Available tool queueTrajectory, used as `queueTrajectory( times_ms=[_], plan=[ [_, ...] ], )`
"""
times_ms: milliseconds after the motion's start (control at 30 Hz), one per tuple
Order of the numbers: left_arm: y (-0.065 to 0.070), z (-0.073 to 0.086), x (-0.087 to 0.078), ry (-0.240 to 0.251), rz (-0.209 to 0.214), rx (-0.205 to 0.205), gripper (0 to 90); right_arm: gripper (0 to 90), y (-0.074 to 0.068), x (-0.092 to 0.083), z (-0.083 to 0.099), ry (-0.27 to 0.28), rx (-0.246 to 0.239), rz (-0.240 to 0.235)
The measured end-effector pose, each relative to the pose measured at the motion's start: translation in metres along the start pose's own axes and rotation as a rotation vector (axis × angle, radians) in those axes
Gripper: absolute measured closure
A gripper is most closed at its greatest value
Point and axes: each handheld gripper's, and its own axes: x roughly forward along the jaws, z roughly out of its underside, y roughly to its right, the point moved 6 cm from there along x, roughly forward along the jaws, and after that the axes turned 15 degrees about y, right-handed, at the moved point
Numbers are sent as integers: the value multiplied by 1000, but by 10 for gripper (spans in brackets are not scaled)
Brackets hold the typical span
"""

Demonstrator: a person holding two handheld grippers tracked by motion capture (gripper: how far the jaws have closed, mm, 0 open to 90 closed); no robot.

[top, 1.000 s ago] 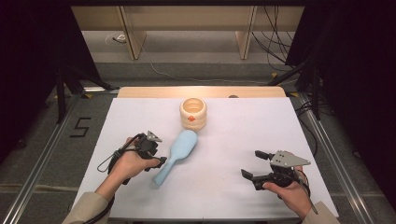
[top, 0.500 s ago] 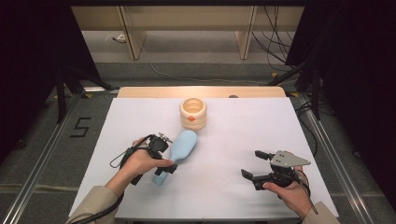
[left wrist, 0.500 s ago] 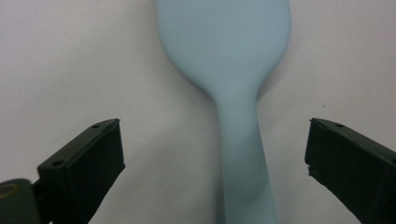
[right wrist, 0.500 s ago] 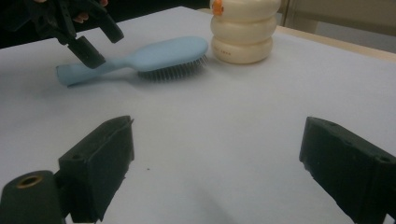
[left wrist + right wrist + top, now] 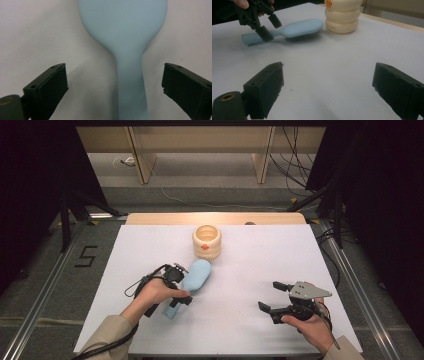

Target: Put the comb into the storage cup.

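the left gripper [image 5: 179, 287] hangs over the handle of the light blue hairbrush [image 5: 192, 279]. its jaws have just been opening and now stand wide on either side of the handle, not touching it. the brush lies bristles down on the white table [image 5: 240, 270], its head just in front of the cream ringed cup [image 5: 207, 241]. this looks like the approach to a grasp; next the jaws need to drop lower and close squarely on the handle. the right gripper [image 5: 274, 296] waits with jaws apart, holding nothing, well to the right.
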Motion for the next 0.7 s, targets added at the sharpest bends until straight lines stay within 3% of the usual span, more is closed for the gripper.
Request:
queueTrajectory(
  times_ms=[500,700],
  plan=[
    [4,-5,8,-37,-10,-29,177,110,0,0,0,-1,-1,1],
    [4,-5,8,-48,5,-33,284,110,0,0,0,-1,1,2]
  ],
)
